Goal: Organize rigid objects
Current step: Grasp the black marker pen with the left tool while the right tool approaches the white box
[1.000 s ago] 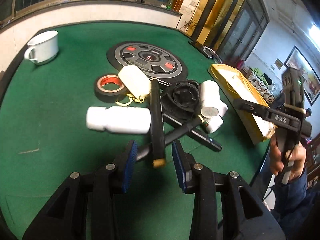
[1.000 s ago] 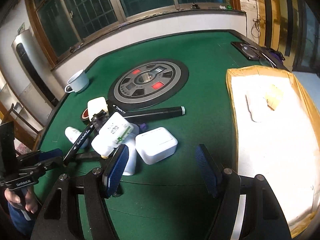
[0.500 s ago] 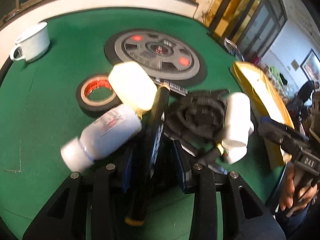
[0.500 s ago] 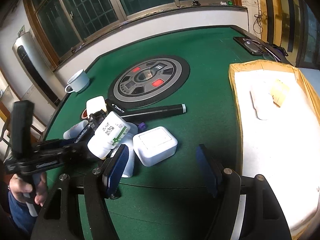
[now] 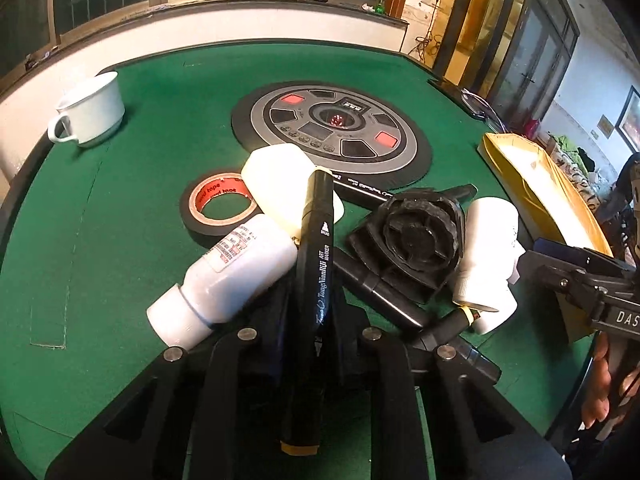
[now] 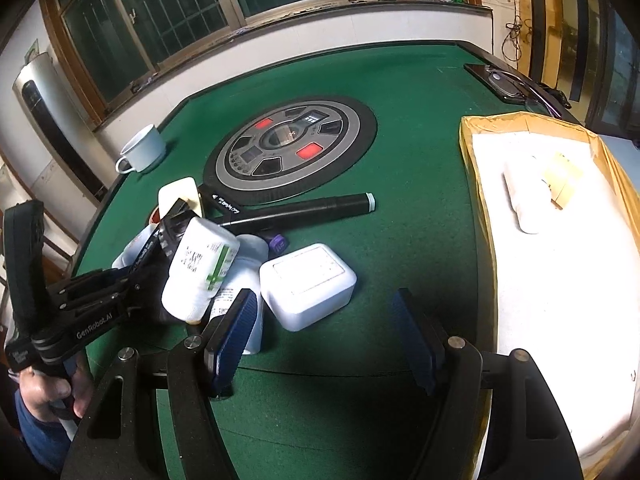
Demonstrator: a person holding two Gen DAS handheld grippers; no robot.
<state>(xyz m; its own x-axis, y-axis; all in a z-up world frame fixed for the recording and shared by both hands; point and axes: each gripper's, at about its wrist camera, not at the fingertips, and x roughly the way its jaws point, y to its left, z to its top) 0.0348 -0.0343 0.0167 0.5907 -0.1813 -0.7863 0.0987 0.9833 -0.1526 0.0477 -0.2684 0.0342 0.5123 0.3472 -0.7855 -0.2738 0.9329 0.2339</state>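
We clamp art marker [image 5: 316, 280] in left gripper [image 5: 308, 320] | right gripper [image 6: 320, 332] wide, empty | pile at twelve o'clock unsorted; box [image 6: 472, 136] nearly bare

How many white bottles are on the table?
3: one bottle beside the tape roll, a green-labelled bottle atop another by the white box; more may be hidden.

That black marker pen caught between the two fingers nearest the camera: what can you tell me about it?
The black art marker is a long, thick, plastic-looking pen with white lettering down its barrel and a yellow band at its near end. The left gripper is shut on its middle. It points away from the camera, its far end lying over a cream-white oval case, with a white bottle right beside it. It is on the pile of objects on the green table.
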